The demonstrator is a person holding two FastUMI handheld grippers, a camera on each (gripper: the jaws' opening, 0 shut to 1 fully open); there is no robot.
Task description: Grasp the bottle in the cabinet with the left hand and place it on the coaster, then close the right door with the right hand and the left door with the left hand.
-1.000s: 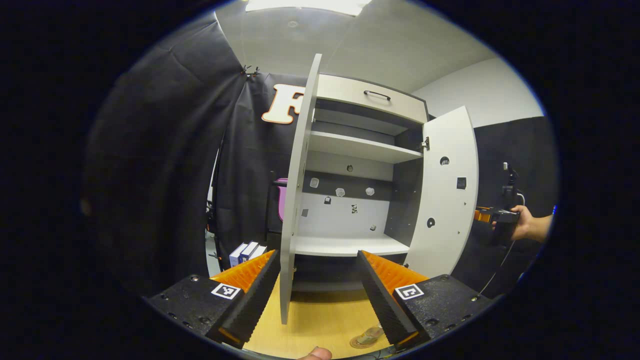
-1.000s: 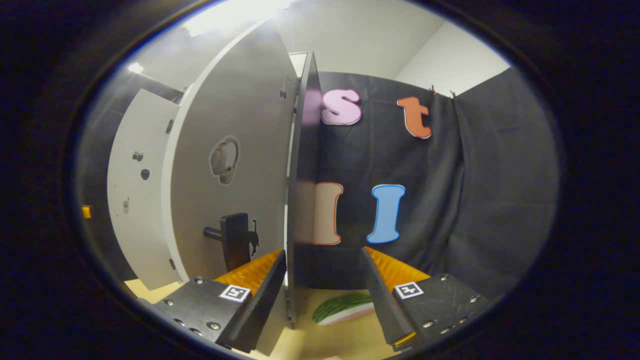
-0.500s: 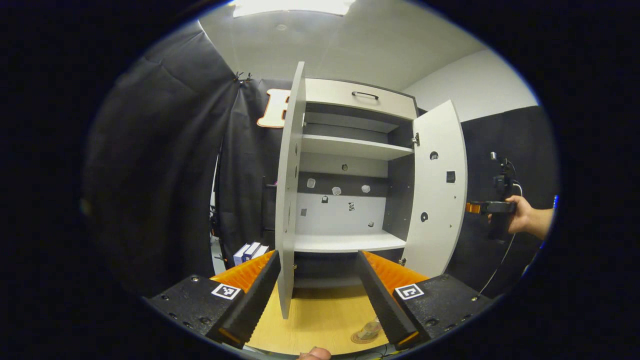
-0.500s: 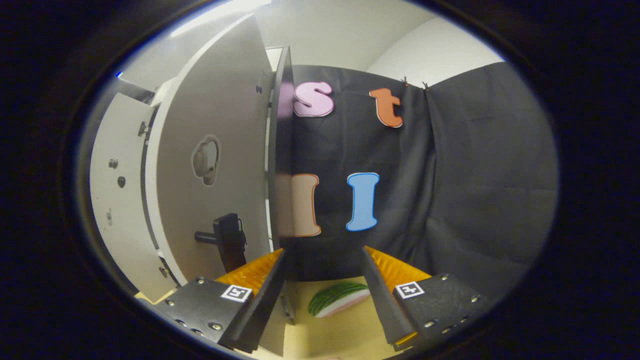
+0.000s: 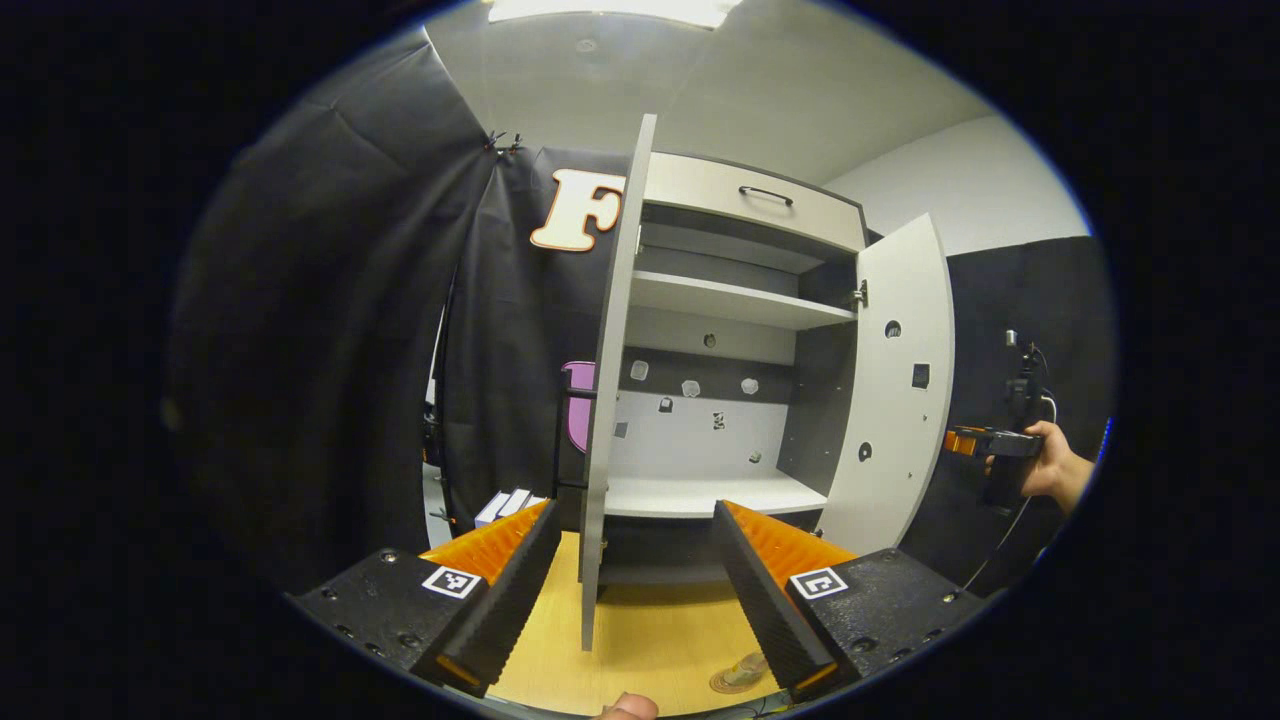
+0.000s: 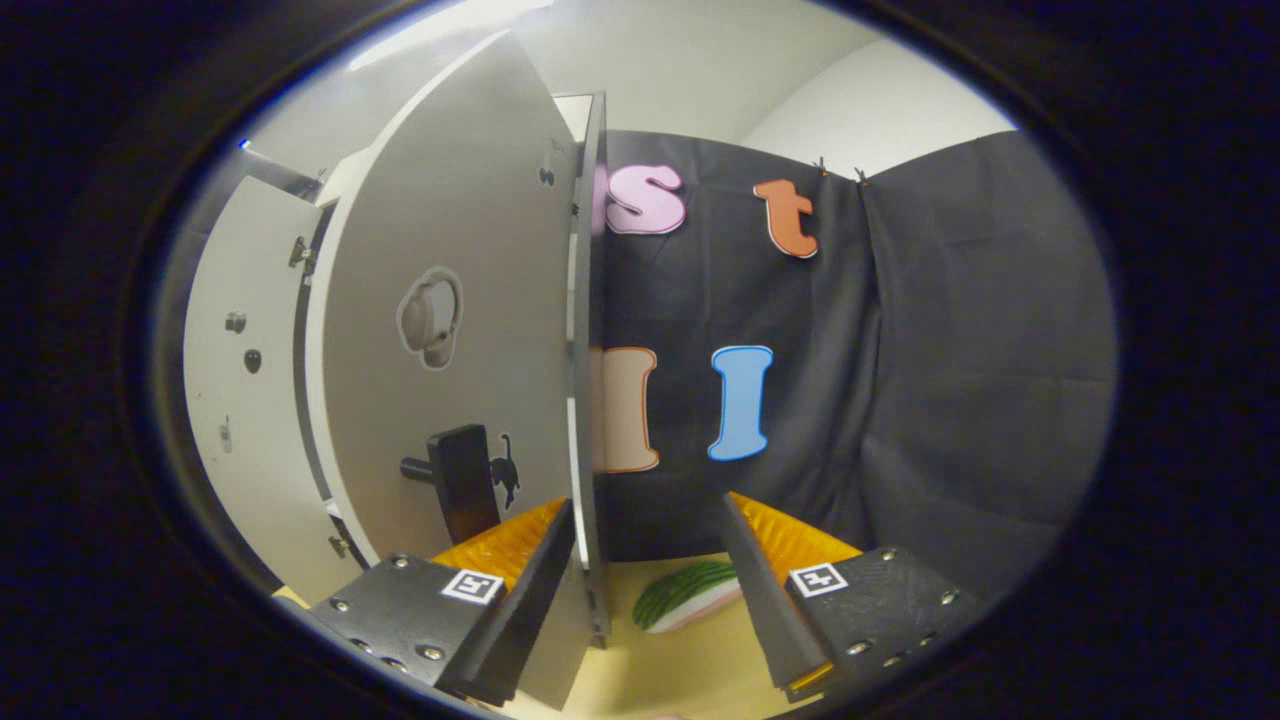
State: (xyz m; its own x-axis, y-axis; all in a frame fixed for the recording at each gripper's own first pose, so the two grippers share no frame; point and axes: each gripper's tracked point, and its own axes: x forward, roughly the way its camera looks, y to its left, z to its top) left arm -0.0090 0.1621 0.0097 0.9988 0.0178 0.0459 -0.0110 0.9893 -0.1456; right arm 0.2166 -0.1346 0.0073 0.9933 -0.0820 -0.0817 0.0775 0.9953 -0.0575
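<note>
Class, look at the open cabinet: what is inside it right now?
The cabinet has bare shelves and small fittings on its back panel; no bottle there. The left door, edge-on, covers the interior's left part.

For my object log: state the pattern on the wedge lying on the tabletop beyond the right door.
Green with dark stripes, pale underside, on the wedge; clearest in the right gripper view.

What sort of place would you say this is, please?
Probably a staged recording booth, not a home: black cloth hangs as walls, a small cabinet with both doors open stands on a wooden tabletop, and a hand holds a gripper beside it.
</note>
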